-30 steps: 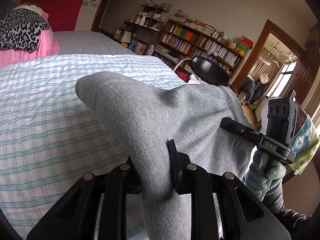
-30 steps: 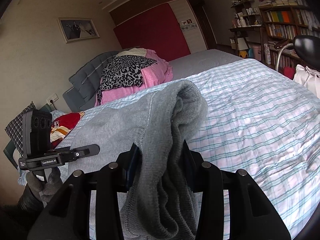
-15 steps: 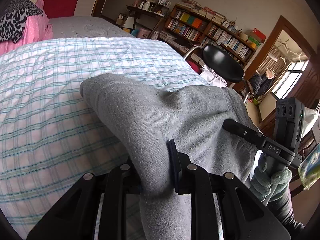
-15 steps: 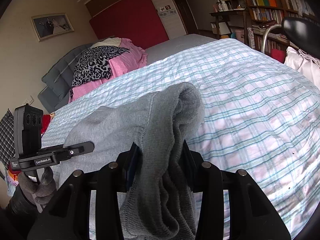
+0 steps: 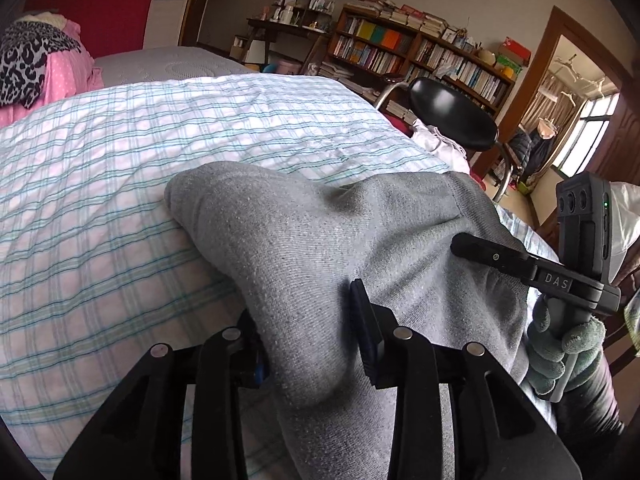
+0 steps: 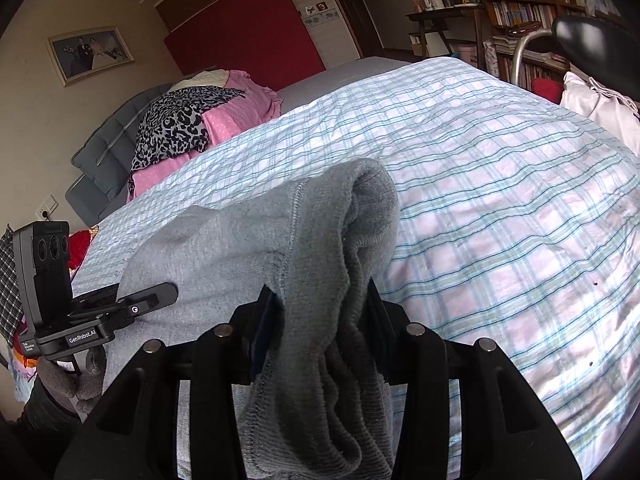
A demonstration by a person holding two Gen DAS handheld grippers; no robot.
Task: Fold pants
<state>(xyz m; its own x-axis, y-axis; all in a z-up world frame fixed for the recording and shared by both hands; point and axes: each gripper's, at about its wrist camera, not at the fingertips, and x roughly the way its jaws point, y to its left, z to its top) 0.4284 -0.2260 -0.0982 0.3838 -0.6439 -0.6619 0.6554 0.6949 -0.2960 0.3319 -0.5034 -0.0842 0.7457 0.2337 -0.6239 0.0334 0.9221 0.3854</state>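
The grey sweatpants [image 5: 320, 232] hang bunched between both grippers over the plaid-sheeted bed [image 5: 120, 184]. My left gripper [image 5: 308, 312] is shut on a smooth fold of the pants. My right gripper [image 6: 320, 304] is shut on the ribbed, stitched edge of the pants [image 6: 332, 248]. The stretch of cloth between the two grips sags down toward the sheet. The right gripper also shows at the right in the left wrist view [image 5: 532, 268]. The left gripper shows at the left in the right wrist view [image 6: 120, 308].
A pink and leopard-print pile [image 6: 188, 120] lies at the head of the bed by the grey headboard [image 6: 100, 152]. A black stool [image 5: 452, 120] and bookshelves [image 5: 420, 52] stand beyond the bed's far side. White cloth [image 6: 596, 100] lies by the stool.
Both grippers have moved lower and forward over the bed with the pants still gripped. The pants now sag closer to the sheet.
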